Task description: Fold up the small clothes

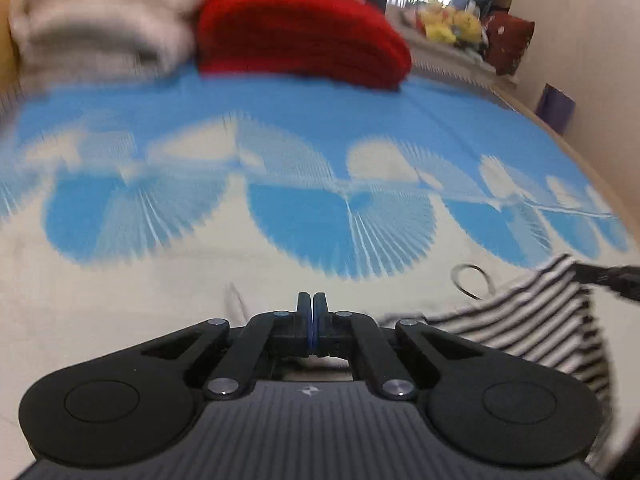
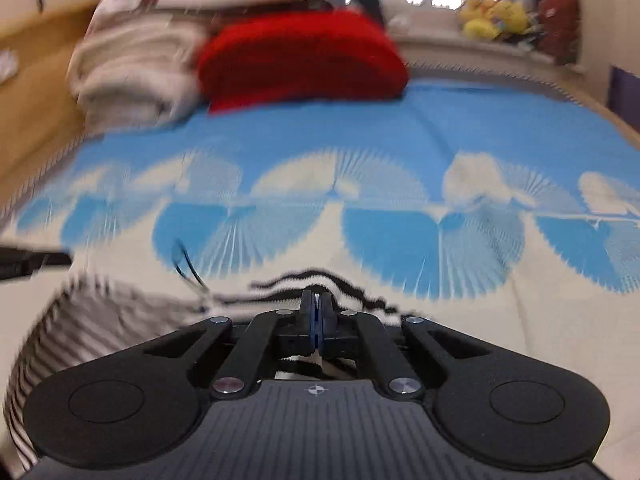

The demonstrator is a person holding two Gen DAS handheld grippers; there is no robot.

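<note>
A black-and-white striped small garment (image 1: 536, 320) lies partly lifted on the bed cover at the right of the left wrist view. It spreads across the lower left of the right wrist view (image 2: 92, 320). My right gripper (image 2: 317, 300) is shut on a fold of this striped cloth, and a pale sliver shows between its pads. Its dark fingers (image 1: 612, 276) show at the garment's raised corner. My left gripper (image 1: 312, 304) is shut with the blue pads together and no cloth visible between them. The striped edge ends just to its right. Its dark tip (image 2: 32, 260) enters the right wrist view from the left.
The bed cover (image 1: 320, 208) is blue and cream with fan shapes. A folded red blanket (image 1: 304, 36) and beige folded blankets (image 1: 104, 20) lie at the far side. Yellow plush toys (image 1: 452, 24) sit on a sill at the back right. A wooden edge (image 2: 36, 92) runs along the left.
</note>
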